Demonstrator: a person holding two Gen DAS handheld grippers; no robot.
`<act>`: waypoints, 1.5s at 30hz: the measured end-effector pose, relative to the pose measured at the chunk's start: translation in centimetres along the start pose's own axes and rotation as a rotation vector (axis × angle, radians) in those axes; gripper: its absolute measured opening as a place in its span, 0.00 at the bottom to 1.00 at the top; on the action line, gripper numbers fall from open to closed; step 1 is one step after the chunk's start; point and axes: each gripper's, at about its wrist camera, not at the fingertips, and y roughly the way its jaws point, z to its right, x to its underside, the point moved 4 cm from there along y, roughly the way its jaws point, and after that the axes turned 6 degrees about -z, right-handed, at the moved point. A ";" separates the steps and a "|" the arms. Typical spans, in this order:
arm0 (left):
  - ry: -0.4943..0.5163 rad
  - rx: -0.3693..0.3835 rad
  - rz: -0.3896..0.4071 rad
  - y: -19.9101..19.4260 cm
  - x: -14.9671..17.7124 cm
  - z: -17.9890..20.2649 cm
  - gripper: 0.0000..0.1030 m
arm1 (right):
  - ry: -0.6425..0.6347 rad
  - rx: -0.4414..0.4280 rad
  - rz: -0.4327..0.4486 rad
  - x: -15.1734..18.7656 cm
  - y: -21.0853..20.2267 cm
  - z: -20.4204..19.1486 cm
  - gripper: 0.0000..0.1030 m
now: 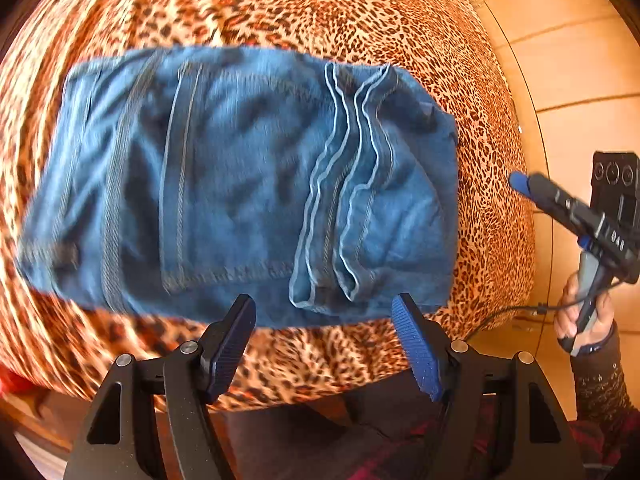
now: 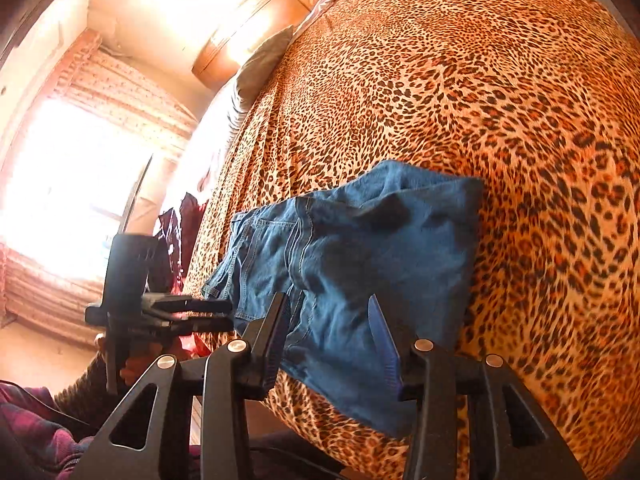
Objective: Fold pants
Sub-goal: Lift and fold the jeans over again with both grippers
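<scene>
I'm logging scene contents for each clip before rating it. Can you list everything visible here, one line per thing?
Folded blue denim pants: one, blue, lying flat near the bed's edge, hems stacked on top.
Leopard-print bedspread: one, orange and black, covering the bed under the pants.
Grey pillow: one, grey, far end of the bed.
Wooden headboard: one, brown, behind the pillow.
Dark red clothing: one heap, left of the bed.
Tiled floor: tan, beside the bed.
Bright window: one, far wall.
Left gripper: one, black with blue pads, open, just short of the pants.
Right gripper: one, same colours, open, over the pants' corner.
Hand: one, around the right gripper's handle.
</scene>
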 end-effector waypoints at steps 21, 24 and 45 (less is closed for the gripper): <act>-0.679 -0.092 0.186 6.2 3.3 0.9 0.50 | -0.597 0.081 -0.447 -9.4 14.6 -3.5 0.21; -0.728 -0.075 0.194 6.7 4.1 1.9 0.33 | -0.648 0.074 -0.421 -9.6 15.0 -5.1 0.03; -0.674 -0.003 0.206 4.3 6.5 2.4 0.29 | -0.375 0.081 -0.411 -8.9 10.9 4.3 0.22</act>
